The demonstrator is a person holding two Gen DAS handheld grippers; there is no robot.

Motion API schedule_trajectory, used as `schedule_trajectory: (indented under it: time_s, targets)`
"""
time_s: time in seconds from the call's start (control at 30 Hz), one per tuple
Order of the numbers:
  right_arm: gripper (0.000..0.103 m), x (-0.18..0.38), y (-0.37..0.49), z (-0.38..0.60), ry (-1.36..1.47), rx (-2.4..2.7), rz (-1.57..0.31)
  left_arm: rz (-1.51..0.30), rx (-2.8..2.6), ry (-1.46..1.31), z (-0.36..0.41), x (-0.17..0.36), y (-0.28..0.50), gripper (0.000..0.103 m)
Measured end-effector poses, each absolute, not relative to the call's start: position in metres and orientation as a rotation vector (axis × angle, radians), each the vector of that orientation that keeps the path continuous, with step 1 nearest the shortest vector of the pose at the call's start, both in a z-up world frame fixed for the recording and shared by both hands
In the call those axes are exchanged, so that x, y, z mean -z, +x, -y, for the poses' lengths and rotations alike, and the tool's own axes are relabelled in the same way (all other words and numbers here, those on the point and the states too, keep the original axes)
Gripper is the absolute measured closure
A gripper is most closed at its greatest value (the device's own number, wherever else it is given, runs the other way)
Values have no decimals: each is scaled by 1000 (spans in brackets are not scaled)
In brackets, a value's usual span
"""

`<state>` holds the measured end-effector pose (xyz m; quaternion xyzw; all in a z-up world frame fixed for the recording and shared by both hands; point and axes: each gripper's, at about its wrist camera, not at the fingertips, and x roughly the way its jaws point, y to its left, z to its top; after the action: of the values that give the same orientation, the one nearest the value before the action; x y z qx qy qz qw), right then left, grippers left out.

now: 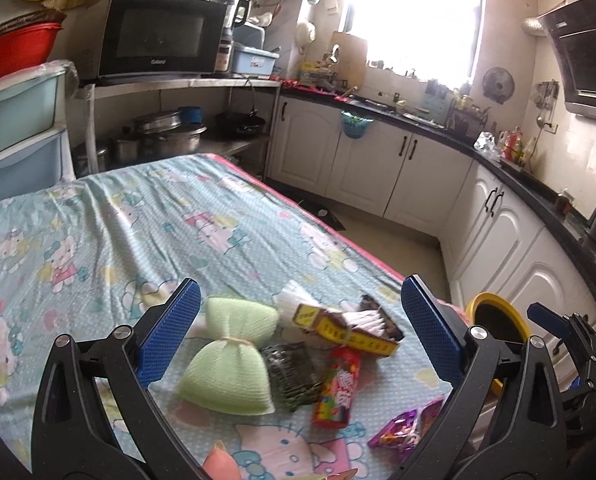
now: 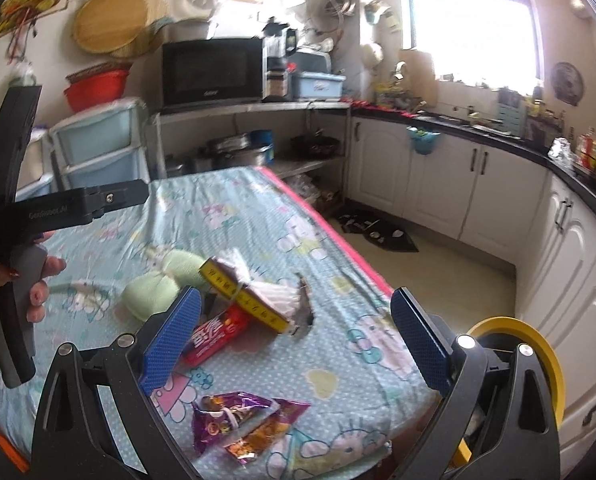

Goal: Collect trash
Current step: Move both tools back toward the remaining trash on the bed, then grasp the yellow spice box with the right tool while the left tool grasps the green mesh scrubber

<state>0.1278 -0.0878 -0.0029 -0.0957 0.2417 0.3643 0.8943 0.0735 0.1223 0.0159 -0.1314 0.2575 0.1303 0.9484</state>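
Trash lies on a table with a Hello Kitty cloth (image 1: pixel 137 216). In the left wrist view my left gripper (image 1: pixel 302 332) is open above a green bow-shaped pouch (image 1: pixel 227 364), a dark wrapper (image 1: pixel 293 372), a red candy pack (image 1: pixel 338 388), a yellow box (image 1: pixel 350 326) and a purple wrapper (image 1: pixel 406 428). In the right wrist view my right gripper (image 2: pixel 293 340) is open above the red pack (image 2: pixel 217 334), the yellow box (image 2: pixel 245 298) and the purple wrapper (image 2: pixel 237 426). A yellow-rimmed bin (image 2: pixel 534 352) stands just past the table's right edge, also in the left wrist view (image 1: pixel 498 320).
The left gripper's body and the hand holding it (image 2: pixel 29 248) fill the left of the right wrist view. White kitchen cabinets (image 1: pixel 378 168) and a dark counter run along the right. A microwave (image 1: pixel 157 36) and plastic drawers (image 1: pixel 17 128) stand behind the table.
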Motion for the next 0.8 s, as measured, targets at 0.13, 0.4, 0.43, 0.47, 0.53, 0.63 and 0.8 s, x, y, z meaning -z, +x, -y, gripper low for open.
schedule_trajectory:
  time_s: [0.13, 0.4, 0.43, 0.47, 0.53, 0.63, 0.8]
  targets:
    - [10, 14, 136, 71, -238, -791, -538, -554, -290, -274, -134, -4, 74, 11]
    - [12, 55, 168, 35, -372, -825, -643, -665, -348, -310, -162, 36, 79, 11]
    - [14, 61, 172, 30, -405, -822, -651, -676, -347, -314, -163, 40, 79, 11]
    - [16, 66, 174, 27, -422, -824, -654, -697, -347, -321, -166, 46, 81, 11]
    - [19, 74, 182, 21, -457, -821, -670, -720, -346, -330, -168, 53, 82, 11]
    - [23, 83, 188, 13, -501, -814, -677, -755, -338, -344, -170, 65, 84, 11]
    - [33, 94, 191, 2, -570, -828, -663, -795, -315, -365, -169, 79, 89, 11]
